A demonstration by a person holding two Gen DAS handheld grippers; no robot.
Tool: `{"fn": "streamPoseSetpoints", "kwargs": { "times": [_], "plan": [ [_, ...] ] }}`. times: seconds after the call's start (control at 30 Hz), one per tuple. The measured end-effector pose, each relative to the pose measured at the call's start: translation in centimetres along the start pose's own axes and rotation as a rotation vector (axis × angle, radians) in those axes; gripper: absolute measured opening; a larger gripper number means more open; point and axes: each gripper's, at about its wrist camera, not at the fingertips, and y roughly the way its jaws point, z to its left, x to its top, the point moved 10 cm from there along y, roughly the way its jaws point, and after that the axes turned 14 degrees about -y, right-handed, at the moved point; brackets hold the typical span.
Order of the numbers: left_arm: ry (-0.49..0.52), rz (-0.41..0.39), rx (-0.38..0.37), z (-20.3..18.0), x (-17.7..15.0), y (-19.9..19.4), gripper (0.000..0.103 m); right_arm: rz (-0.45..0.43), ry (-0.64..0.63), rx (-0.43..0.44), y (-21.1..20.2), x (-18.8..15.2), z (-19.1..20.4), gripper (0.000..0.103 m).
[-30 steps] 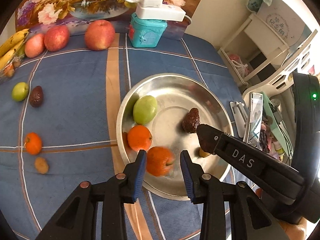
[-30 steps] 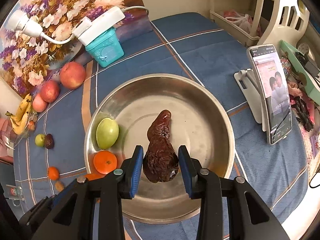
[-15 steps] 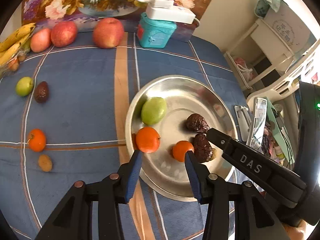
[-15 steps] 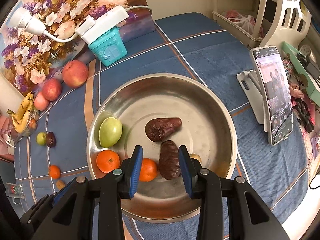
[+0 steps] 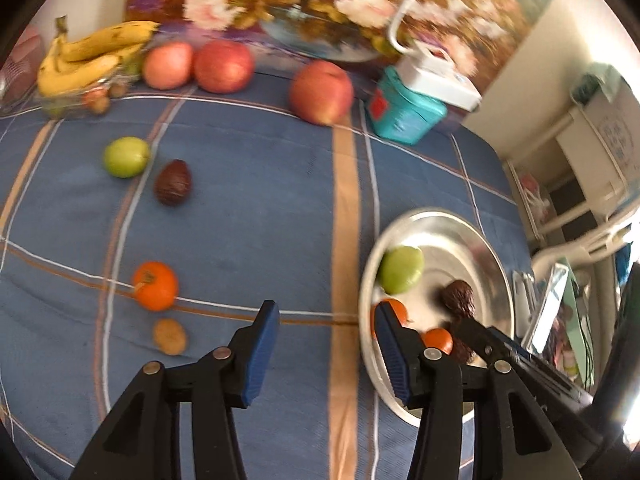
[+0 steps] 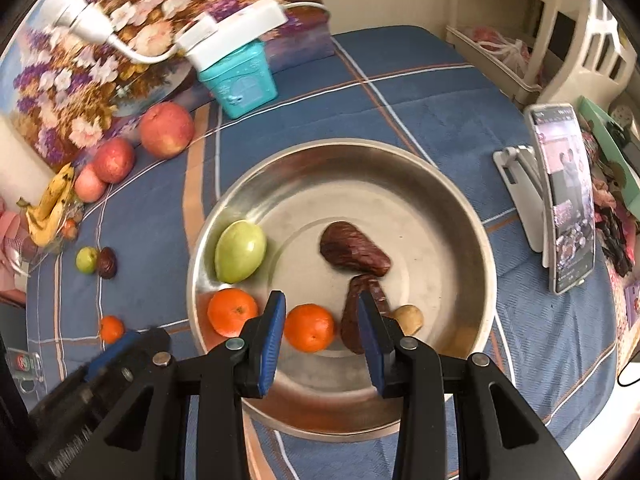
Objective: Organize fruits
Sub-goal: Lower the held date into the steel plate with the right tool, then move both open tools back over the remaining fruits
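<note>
a: what's changing?
b: left gripper [image 5: 326,354], jaws spreading and empty, is swinging from the steel bowl [image 5: 494,264] where its orange [image 5: 438,340] is now lying.
a: right gripper [image 6: 322,334]?
b: jaws apart, hovering over fruit.

A round metal bowl [image 6: 460,216] sits at the centre of the right wrist view on a tabletop [image 6: 400,92]. Inside it, a pear-shaped fruit [image 6: 240,251] lies at the left, two tangerines [image 6: 232,312] side by side below it, two wrinkled dates [image 6: 354,249] right of centre, and a small nut-like fruit [image 6: 408,319] at the lower right. Three apples [image 6: 166,129] and a bunch of bananas [image 6: 50,208] line the upper left. A box [image 6: 240,80] stands behind the bowl, and a phone on a stand [image 6: 564,196] to its right.
</note>
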Motion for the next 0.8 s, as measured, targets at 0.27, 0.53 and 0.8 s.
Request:
{"fn": "streamPoseSetpoints", "kwargs": {
  "times": [0.27, 0.53, 0.8],
  "plan": [
    [-0.051, -0.030, 0.007, 1.8, 1.1, -0.6, 0.054, -0.006, -0.071, 0.014, 0.0, 0.1, 2.4, 0.038],
    [-0.037, -0.020, 0.055, 2.1, 0.8, -0.1, 0.080, -0.001, -0.064, 0.013, 0.1, 0.0, 2.3, 0.038],
    [-0.019, -0.015, 0.125, 2.7, 0.2, 0.8, 0.092, 0.050, -0.078, -0.010, 1.3, -0.6, 2.2, 0.070]
  ]
}}
